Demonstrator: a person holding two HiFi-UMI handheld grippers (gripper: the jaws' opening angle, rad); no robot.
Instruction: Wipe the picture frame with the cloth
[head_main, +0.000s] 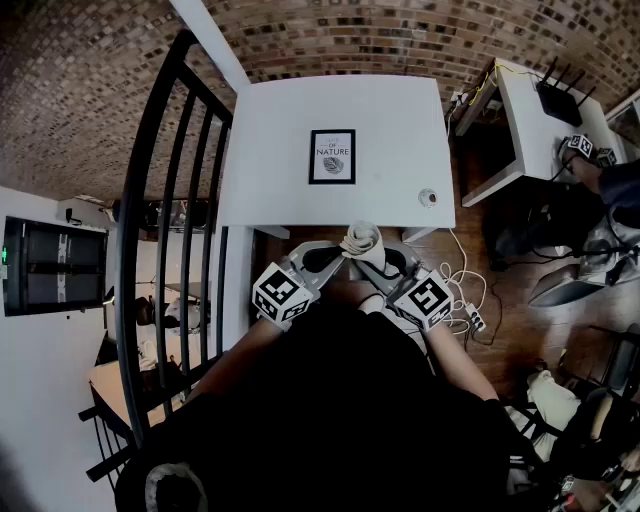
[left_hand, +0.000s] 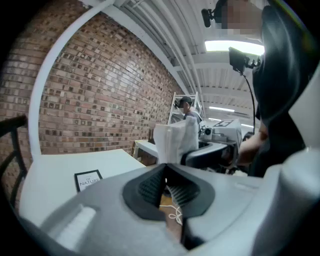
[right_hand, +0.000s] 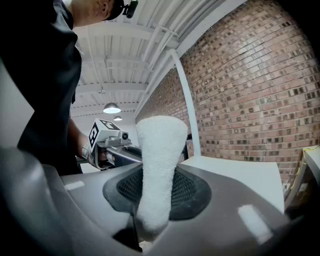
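The black picture frame (head_main: 332, 156) with a white print lies flat in the middle of the white table (head_main: 280, 120); it also shows in the left gripper view (left_hand: 89, 179). Both grippers hover side by side at the table's near edge, short of the frame. My right gripper (head_main: 385, 262) is shut on a rolled white cloth (head_main: 362, 240), which stands up between its pads (right_hand: 157, 170). My left gripper (head_main: 325, 258) is shut with nothing between its pads (left_hand: 150, 186), just left of the cloth (left_hand: 175, 140).
A small round object (head_main: 428, 197) sits near the table's right edge. A black railing (head_main: 170, 200) runs along the left. A second white desk (head_main: 530, 110) stands at the right. Cables and a power strip (head_main: 470, 315) lie on the wooden floor.
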